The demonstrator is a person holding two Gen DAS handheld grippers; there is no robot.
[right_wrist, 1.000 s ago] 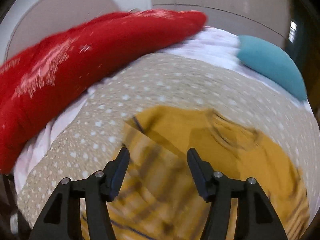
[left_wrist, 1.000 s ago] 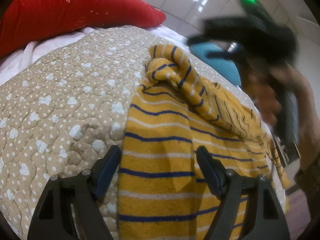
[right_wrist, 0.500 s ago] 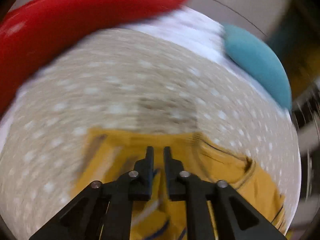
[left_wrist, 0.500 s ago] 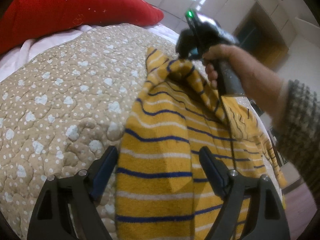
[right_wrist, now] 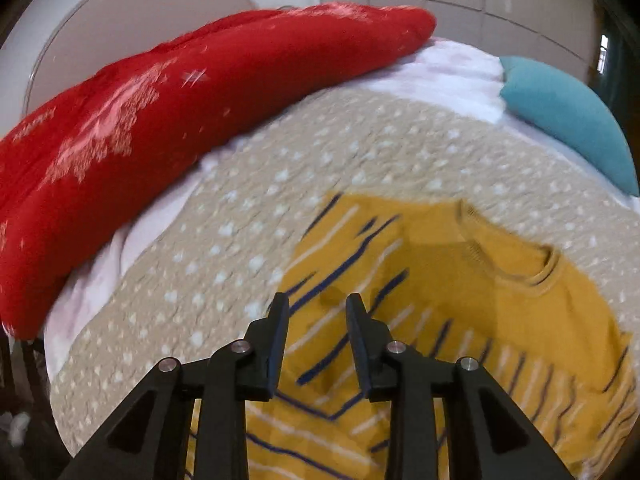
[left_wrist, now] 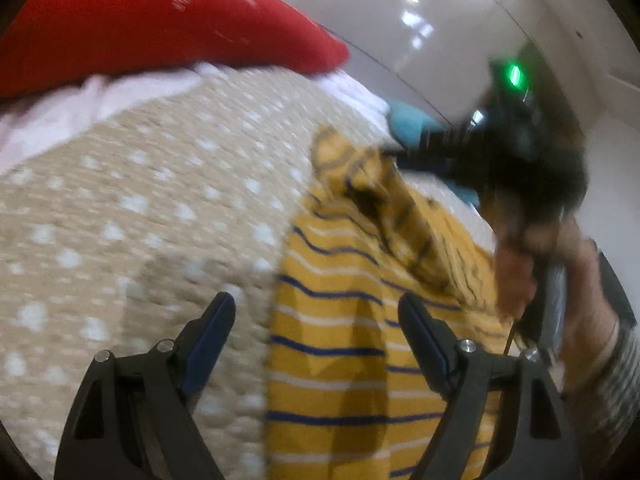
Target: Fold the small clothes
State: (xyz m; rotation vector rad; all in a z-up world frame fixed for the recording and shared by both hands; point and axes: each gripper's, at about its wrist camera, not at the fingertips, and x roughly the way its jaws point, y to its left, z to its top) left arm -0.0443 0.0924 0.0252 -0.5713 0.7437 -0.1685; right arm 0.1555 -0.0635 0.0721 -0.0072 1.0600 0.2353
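Sweater (right_wrist: 460, 300) lay on quilt (right_wrist: 320, 152), 6 o'clock of red pillow (right_wrist: 160, 120). Sleeve fold underway, prob. L gripper (left_wrist: 316, 332) and R gripper (right_wrist: 318, 316) both apart, holding nothing. Next: regrip sleeve edge.

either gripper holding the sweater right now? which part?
Neither. Left gripper jaws wide open over the striped sweater; right gripper jaws parted with nothing pinched between.

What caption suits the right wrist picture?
Open right gripper above a yellow striped sweater on a dotted quilt.

Close wrist views, blurry; shared sweater (left_wrist: 340, 340)
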